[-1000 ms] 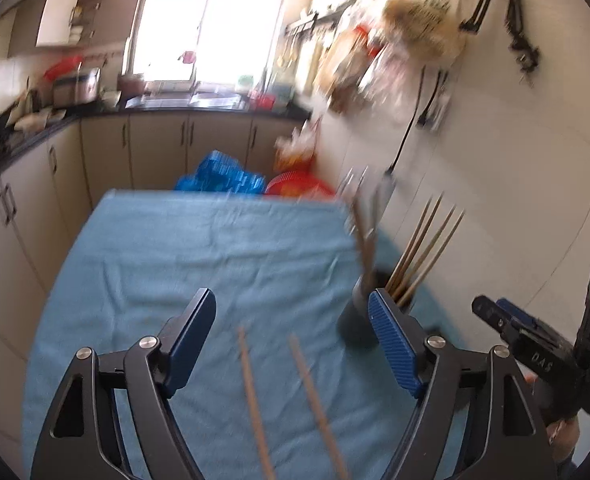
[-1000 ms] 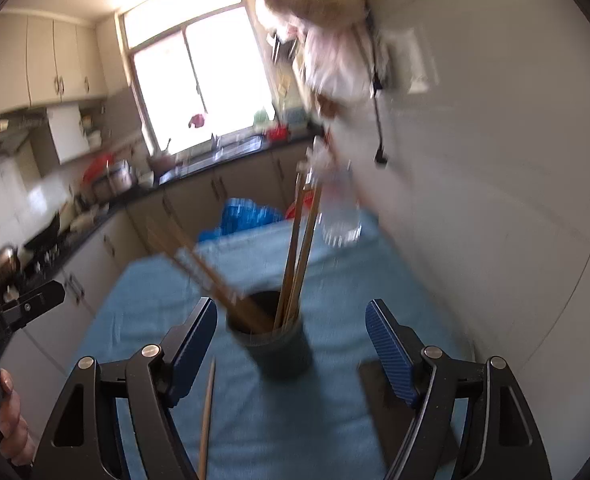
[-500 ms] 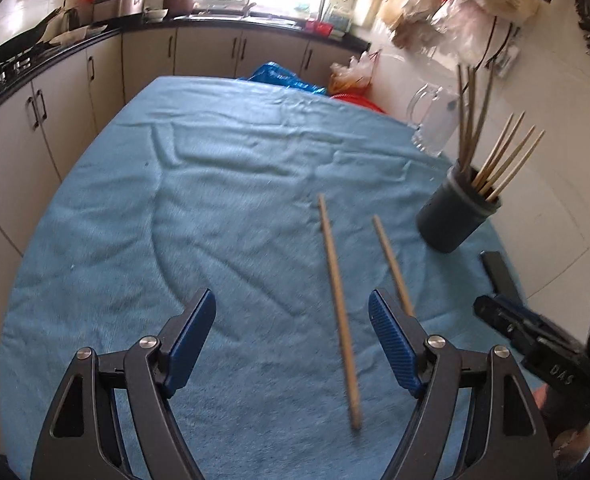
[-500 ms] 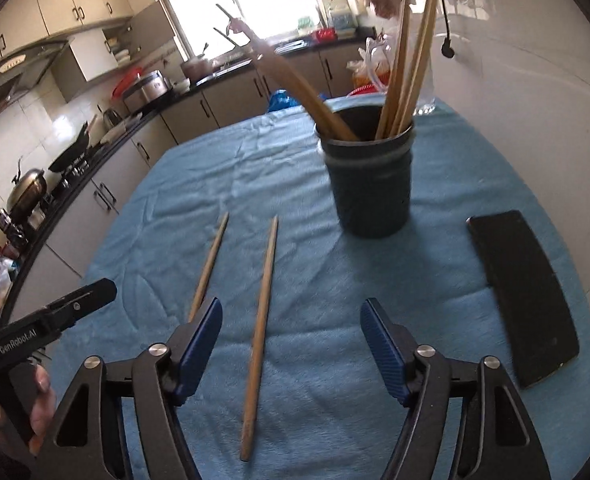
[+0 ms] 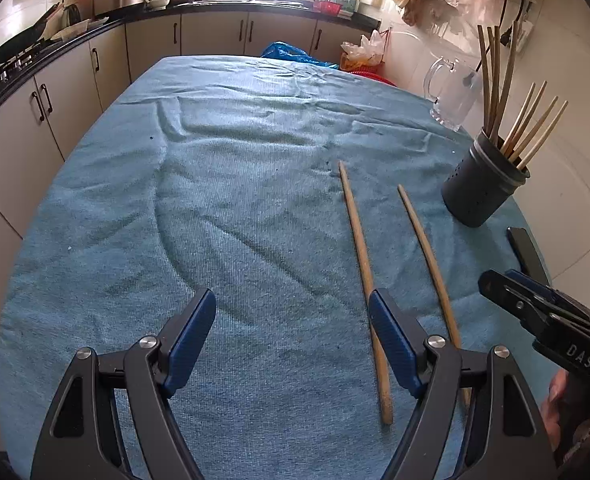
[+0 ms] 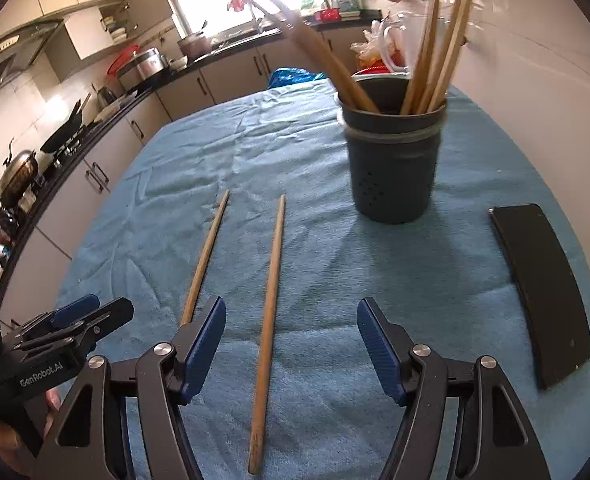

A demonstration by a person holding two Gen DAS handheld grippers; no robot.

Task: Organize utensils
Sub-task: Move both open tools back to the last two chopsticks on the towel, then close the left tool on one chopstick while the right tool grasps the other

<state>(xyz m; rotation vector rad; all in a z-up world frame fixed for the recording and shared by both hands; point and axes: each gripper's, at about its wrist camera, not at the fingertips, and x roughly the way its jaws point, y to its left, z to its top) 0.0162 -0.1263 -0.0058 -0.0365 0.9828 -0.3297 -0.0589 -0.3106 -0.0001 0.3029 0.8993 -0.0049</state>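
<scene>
We hold the left gripper (image 5: 291,340) wide and empty. Our right gripper (image 6: 291,344) is closing, one chopstick (image 6: 269,280) between its jaws, untouched; the other chopstick (image 6: 205,258) lies beside it, mid-table. A pinch could roll it on the wrinkled blue cloth (image 6: 435,280). The holder (image 6: 393,160) stands toward the wall edge; kitchen counters behind.

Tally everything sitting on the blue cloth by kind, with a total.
Loose wooden chopsticks lying flat: 2
Dark perforated utensil holder: 1
Clear glass mug: 1
Flat black rectangular slab: 1
Total: 5
</scene>
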